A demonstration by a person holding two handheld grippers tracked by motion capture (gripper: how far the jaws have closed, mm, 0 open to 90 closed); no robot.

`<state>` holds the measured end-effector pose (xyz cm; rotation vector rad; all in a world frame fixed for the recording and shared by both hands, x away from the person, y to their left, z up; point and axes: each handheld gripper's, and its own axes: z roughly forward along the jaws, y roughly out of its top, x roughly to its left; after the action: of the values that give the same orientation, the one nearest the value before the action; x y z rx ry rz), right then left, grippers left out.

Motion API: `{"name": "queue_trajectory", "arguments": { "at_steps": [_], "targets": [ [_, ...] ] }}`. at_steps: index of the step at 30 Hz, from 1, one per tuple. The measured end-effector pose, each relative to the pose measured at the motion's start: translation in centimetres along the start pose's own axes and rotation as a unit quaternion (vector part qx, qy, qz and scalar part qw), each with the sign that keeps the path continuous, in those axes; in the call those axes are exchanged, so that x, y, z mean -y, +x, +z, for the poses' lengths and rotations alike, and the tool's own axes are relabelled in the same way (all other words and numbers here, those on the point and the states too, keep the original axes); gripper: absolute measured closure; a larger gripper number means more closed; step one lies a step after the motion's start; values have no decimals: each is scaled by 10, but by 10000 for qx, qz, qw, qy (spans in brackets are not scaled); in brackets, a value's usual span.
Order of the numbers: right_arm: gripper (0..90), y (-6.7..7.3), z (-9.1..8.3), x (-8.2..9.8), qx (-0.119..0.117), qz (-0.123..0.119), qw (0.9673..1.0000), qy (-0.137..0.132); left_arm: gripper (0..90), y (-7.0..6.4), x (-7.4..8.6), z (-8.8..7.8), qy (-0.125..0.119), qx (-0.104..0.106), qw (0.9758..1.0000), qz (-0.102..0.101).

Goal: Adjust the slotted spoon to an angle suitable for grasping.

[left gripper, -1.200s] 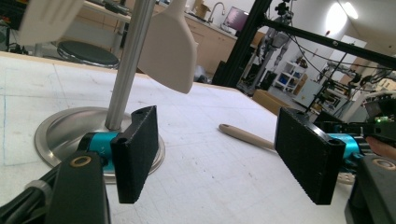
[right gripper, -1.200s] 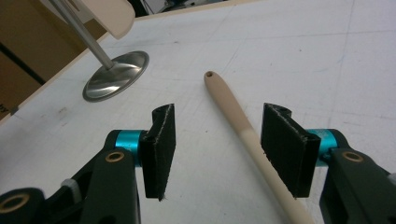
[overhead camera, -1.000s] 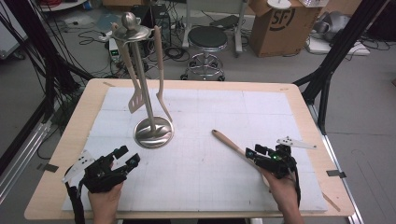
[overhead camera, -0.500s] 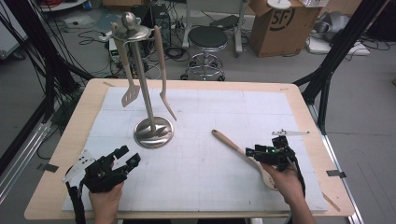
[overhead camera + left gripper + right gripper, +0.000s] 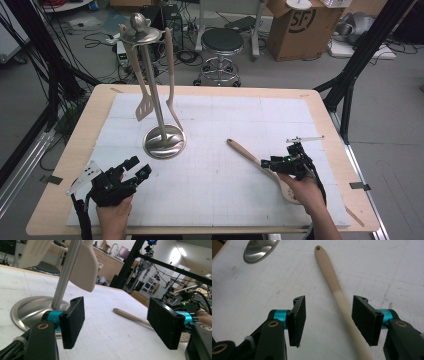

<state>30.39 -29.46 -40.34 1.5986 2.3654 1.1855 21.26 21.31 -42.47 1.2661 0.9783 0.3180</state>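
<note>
Straddling the pale wooden spoon's handle [image 5: 337, 293], the right gripper [image 5: 328, 315] stands wide for a grasp; the left gripper [image 5: 117, 322] waits wide, empty.

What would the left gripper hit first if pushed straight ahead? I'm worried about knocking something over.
Probably the stand's round metal base, just ahead of the open left gripper; depth is unclear.

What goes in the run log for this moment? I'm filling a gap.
right hand-held gripper: open, jaws astride wooden spoon handle, no grip | left hand-held gripper: open, nothing between jaws | spoon flat on table | utensil stand upright
</note>
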Motion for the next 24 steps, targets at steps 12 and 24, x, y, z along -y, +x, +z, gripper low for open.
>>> {"name": "queue_trajectory", "arguments": {
  "at_steps": [12, 24],
  "targets": [
    [450, -10, 9, -2, -6, 232, 9993, 296, 309, -1, 0, 0, 19, 43, 10000, 20],
    [448, -14, 10, 0, -28, 269, 9987, 435, 310, -4, 1, 1, 39, 47, 10000, 57]
  ]
}}
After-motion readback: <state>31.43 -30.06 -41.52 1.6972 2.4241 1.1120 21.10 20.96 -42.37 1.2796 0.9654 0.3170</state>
